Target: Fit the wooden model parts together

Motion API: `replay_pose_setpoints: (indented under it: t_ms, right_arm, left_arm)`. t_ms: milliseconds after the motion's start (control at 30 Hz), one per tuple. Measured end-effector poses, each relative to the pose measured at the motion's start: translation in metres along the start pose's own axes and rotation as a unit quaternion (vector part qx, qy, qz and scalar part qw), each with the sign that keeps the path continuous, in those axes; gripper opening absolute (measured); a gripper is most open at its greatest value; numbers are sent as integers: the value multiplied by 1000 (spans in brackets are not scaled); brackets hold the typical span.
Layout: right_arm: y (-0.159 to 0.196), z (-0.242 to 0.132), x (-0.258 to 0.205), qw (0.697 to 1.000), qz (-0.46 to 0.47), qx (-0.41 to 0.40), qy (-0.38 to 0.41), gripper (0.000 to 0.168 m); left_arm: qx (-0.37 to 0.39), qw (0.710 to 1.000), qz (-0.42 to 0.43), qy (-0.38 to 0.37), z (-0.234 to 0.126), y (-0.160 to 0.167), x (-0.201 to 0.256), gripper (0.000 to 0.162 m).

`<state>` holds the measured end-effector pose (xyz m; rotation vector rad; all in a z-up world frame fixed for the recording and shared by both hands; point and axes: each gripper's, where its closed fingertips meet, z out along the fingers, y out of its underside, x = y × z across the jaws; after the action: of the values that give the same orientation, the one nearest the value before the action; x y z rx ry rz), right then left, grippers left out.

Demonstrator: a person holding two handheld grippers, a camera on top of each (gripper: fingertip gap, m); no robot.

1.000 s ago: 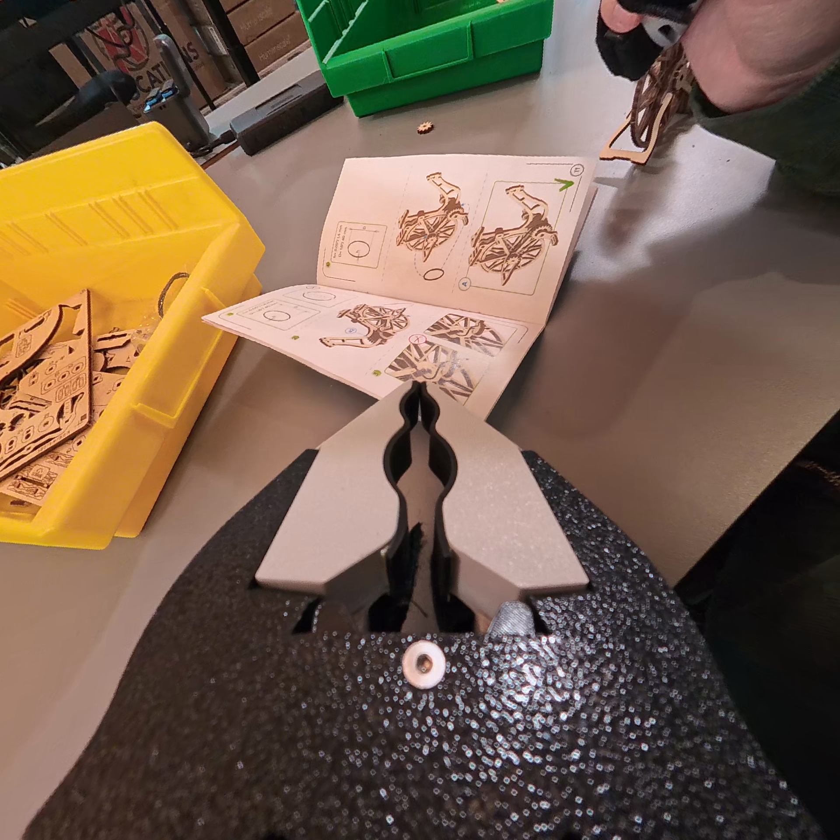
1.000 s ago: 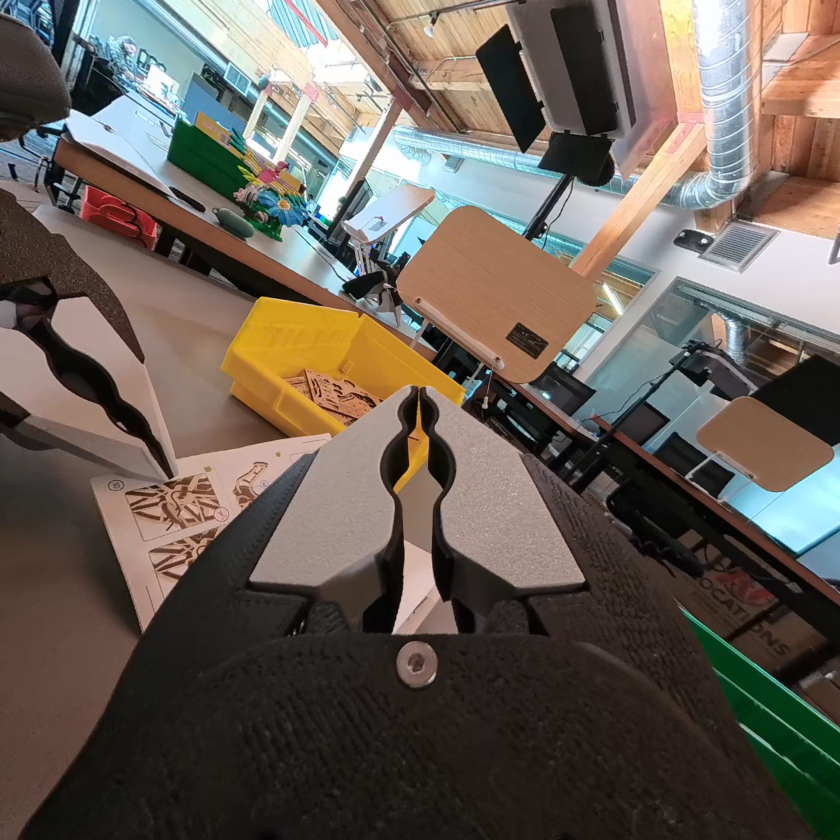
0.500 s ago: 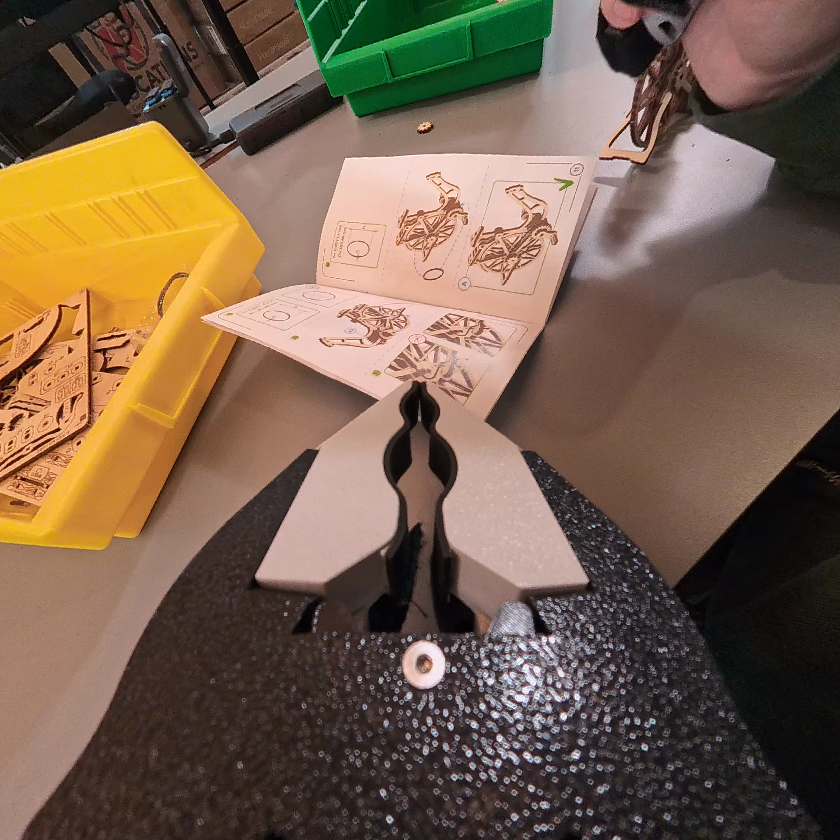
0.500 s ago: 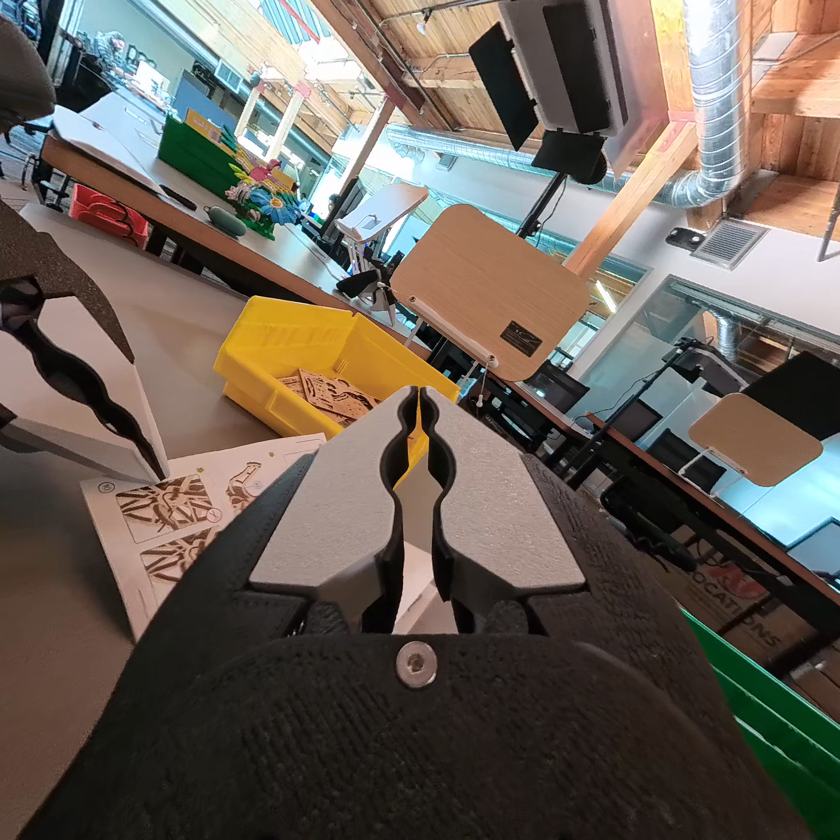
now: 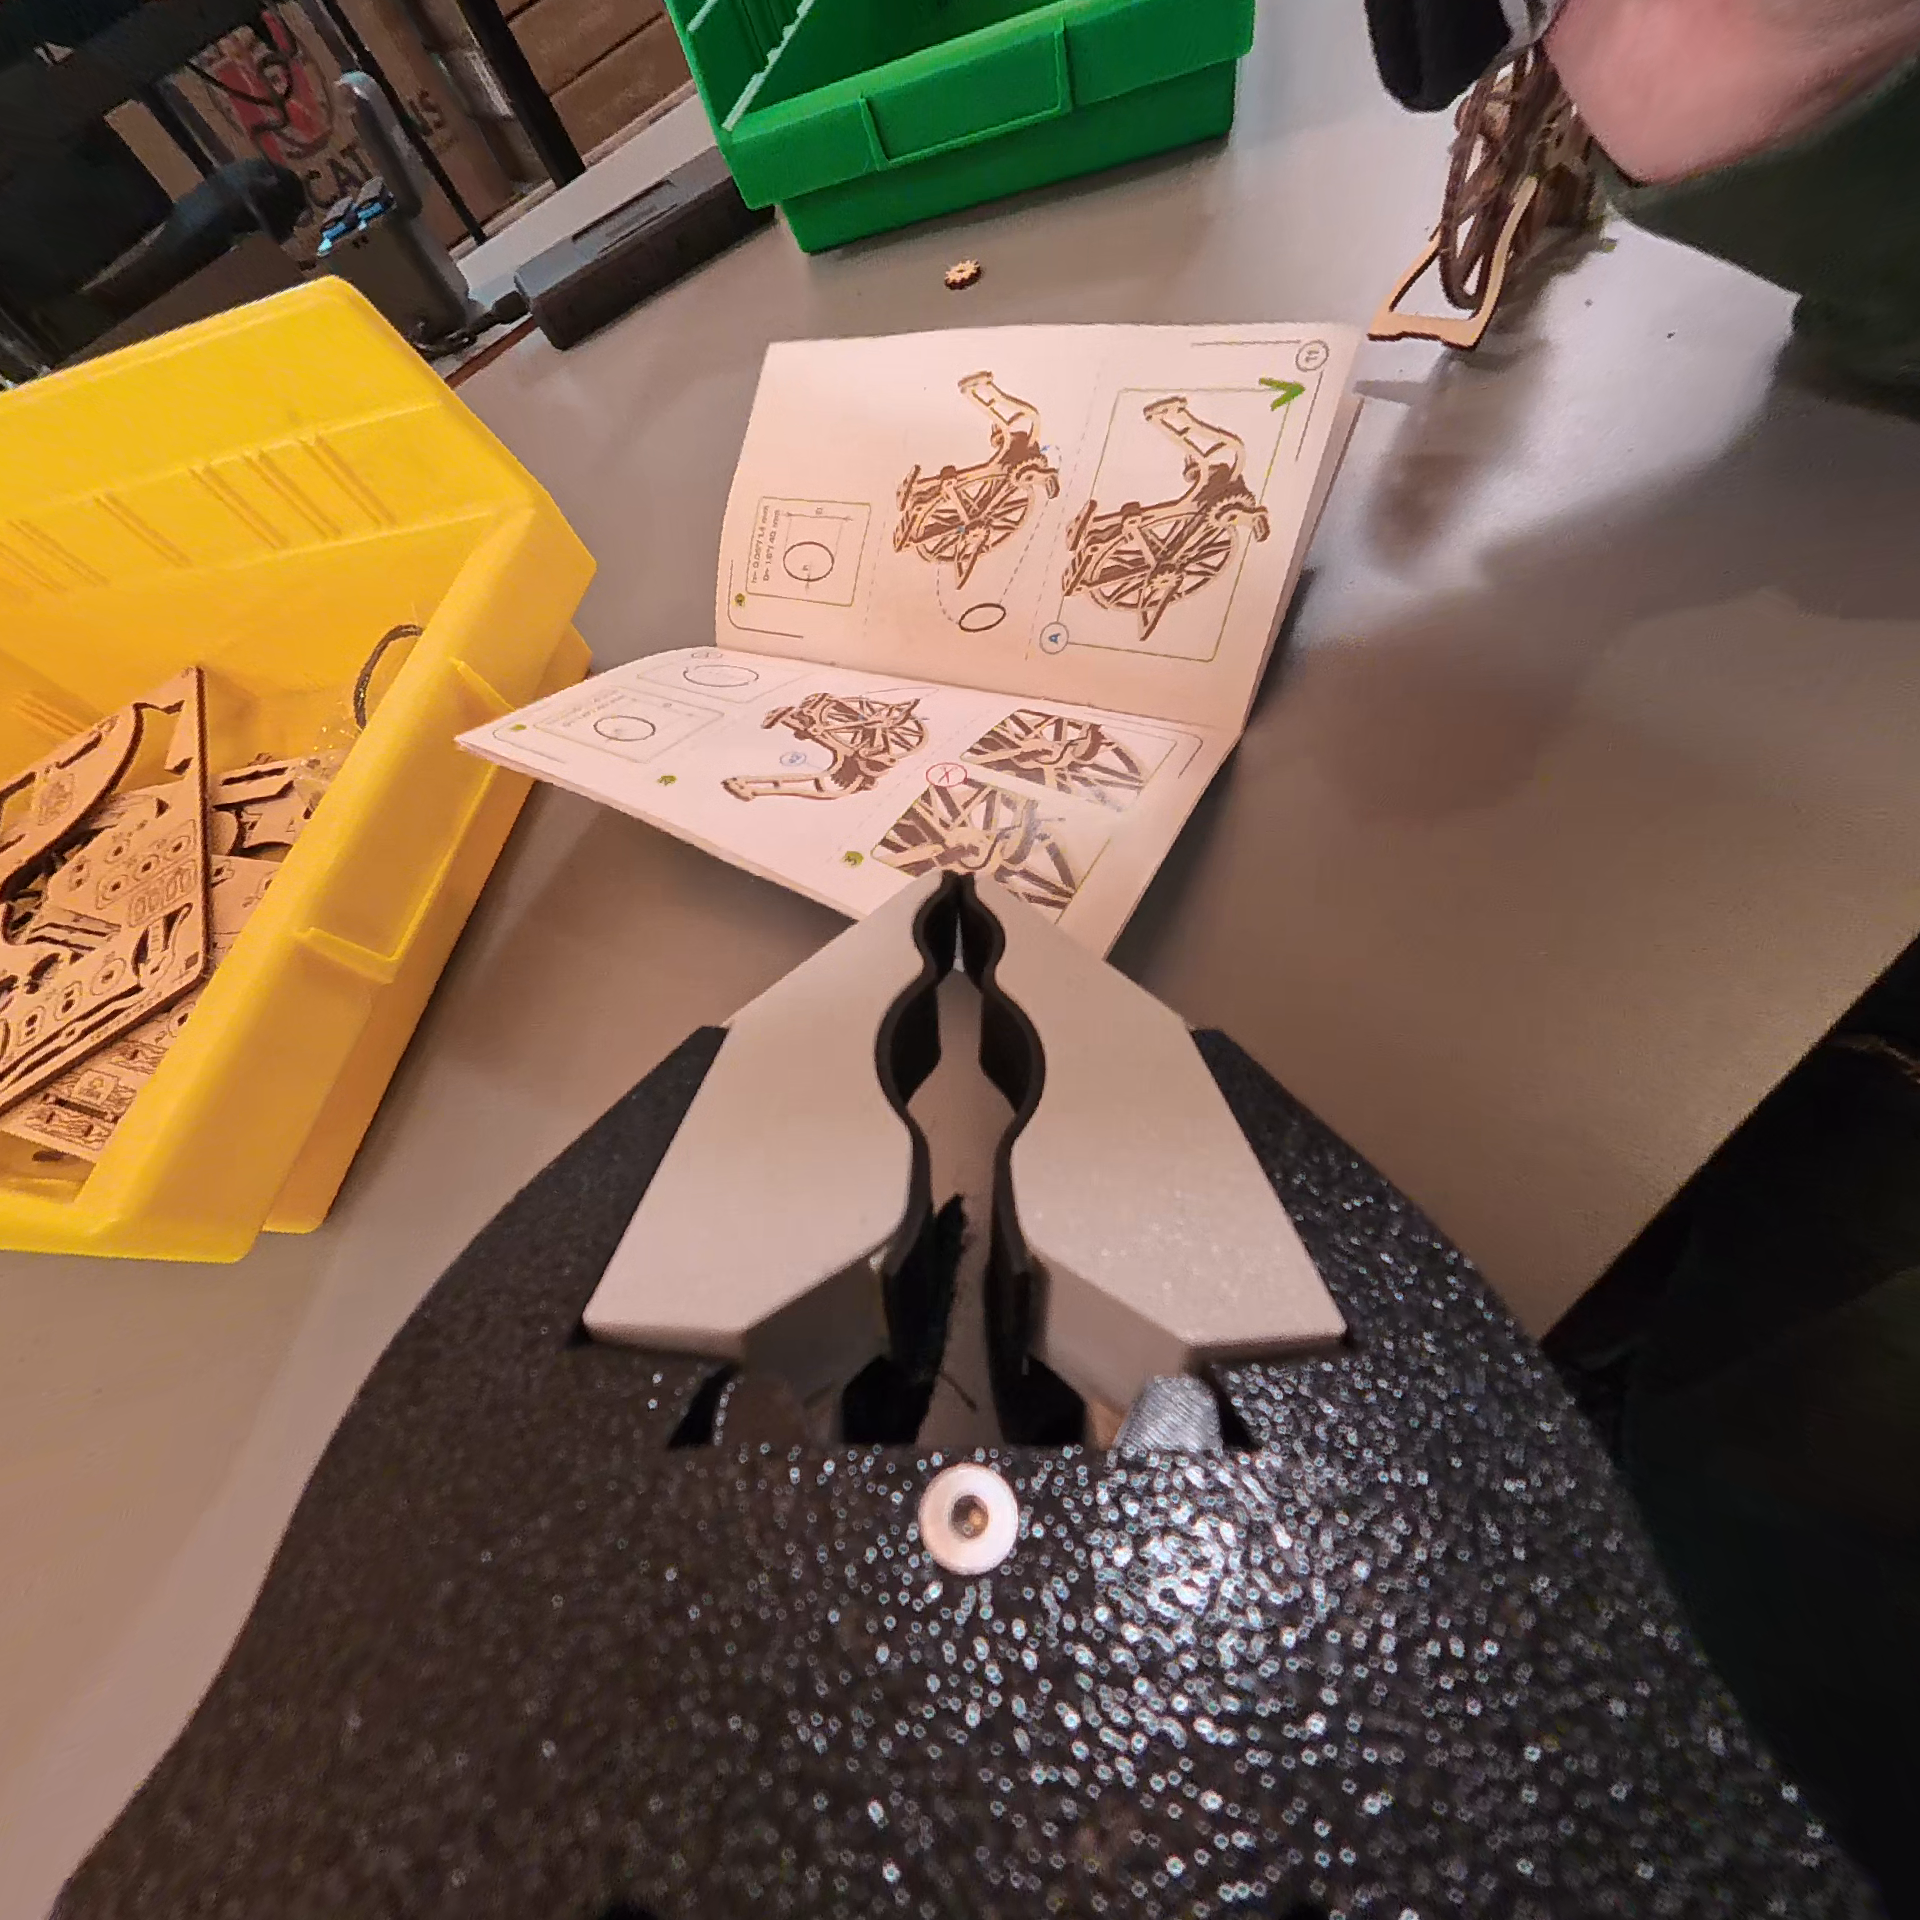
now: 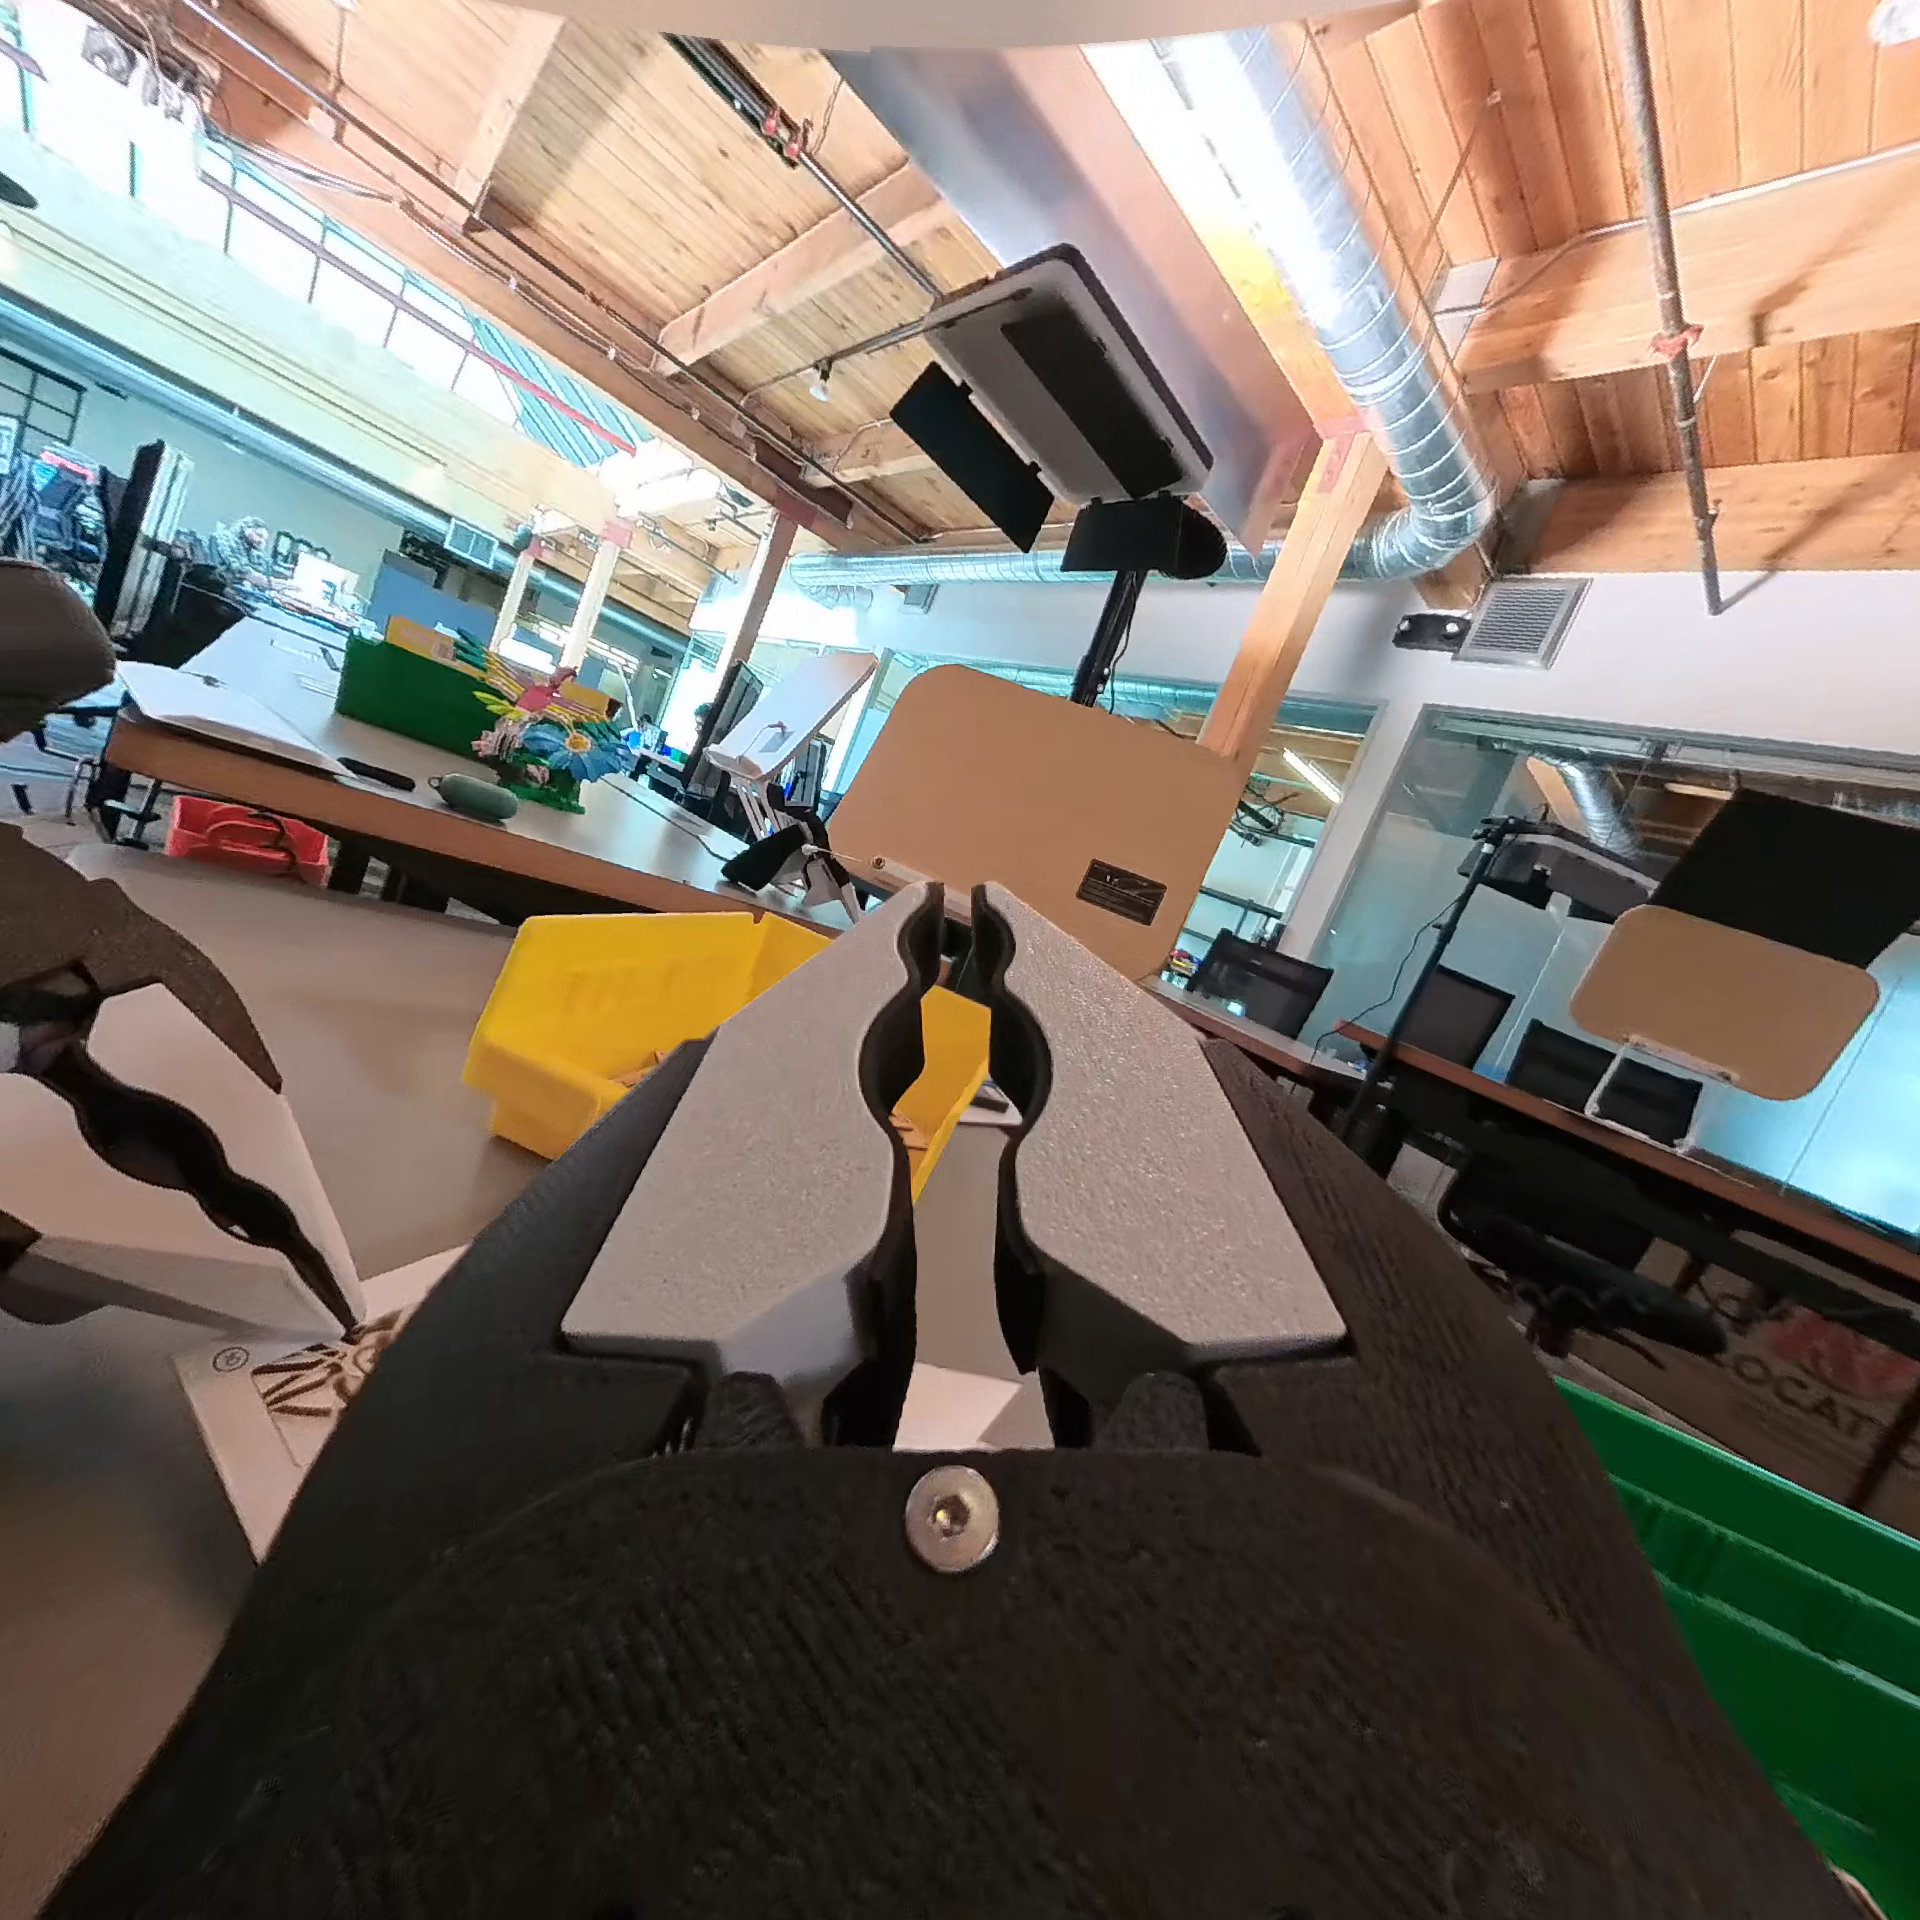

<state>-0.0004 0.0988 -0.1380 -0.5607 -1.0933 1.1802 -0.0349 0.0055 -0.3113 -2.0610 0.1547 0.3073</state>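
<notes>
A partly built wooden model (image 5: 1496, 208) stands on the grey table (image 5: 1507, 831) at the far right, just below a person's hand (image 5: 1683, 73). My left gripper (image 5: 956, 883) is shut and empty, its tips over the near edge of an open instruction booklet (image 5: 1018, 520). It also shows at the left of the right wrist view (image 6: 348, 1320). My right gripper (image 6: 961, 894) is empty, its jaws parted by a narrow gap, and it points upward into the room. Wooden part sheets (image 5: 94, 862) lie in a yellow bin (image 5: 343, 987), also in the right wrist view (image 6: 582, 1029).
A green bin (image 5: 977, 114) stands at the back of the table and shows at the lower right of the right wrist view (image 6: 1766, 1610). A small wooden gear (image 5: 964, 272) lies loose in front of it. The table's edge (image 5: 1714, 1174) runs along the right. Across from one pair of fingers to the other is roughly 20 centimeters.
My right gripper has tilted upward and its jaws have parted slightly. The hand over the model has shifted up and right. My left gripper has stayed put.
</notes>
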Motion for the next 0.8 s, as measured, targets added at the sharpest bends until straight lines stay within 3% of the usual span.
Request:
replay_pose_setpoints:
  t_ms: [33,800]
  right_arm:
    - [1,0,0,1000,-1,-2,0,3]
    - [14,4,-9,999,-5,-34,-22,3]
  left_arm:
    - [0,1000,0,0,0,0,0,0]
    - [-7,1000,10,-3,-2,3,-1,0]
